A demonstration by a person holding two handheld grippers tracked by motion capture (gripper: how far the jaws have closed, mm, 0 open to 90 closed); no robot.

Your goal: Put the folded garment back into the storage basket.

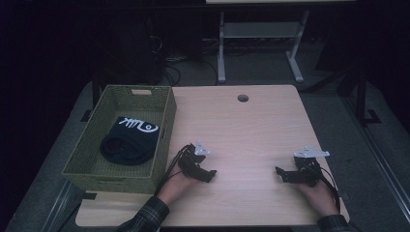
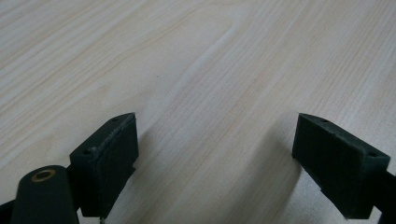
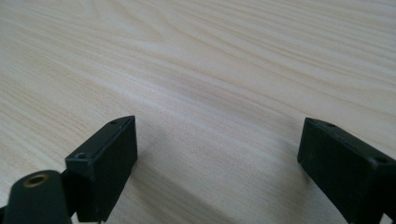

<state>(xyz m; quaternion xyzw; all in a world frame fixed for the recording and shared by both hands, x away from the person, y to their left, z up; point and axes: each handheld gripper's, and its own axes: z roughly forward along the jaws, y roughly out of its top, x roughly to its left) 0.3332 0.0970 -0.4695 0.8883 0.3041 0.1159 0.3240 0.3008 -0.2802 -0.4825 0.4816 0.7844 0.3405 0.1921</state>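
A: What sort of surface, and what room?

B: A pale wood-grain table (image 1: 251,130) with a round cable hole (image 1: 242,98) at twelve o'clock. The room is dark, with grey floor, a white desk frame (image 1: 261,38) behind and tangled cables (image 1: 169,67) at eleven.

A: What does the high view add?

B: A woven green basket (image 1: 164,130) at nine o'clock on the table, holding a black cloth (image 1: 126,145) with a white fish-bone print. Also both hands: the left gripper (image 1: 205,175) at seven, the right gripper (image 1: 282,174) at five, well apart, jaws pointing toward each other.

A: And the gripper views?

B: Close grain, streaked and matte. In each, blocky black jaws stand wide apart over bare wood, nothing between them. A brass-ringed hole (image 2: 43,175) shows on the left gripper's arm.
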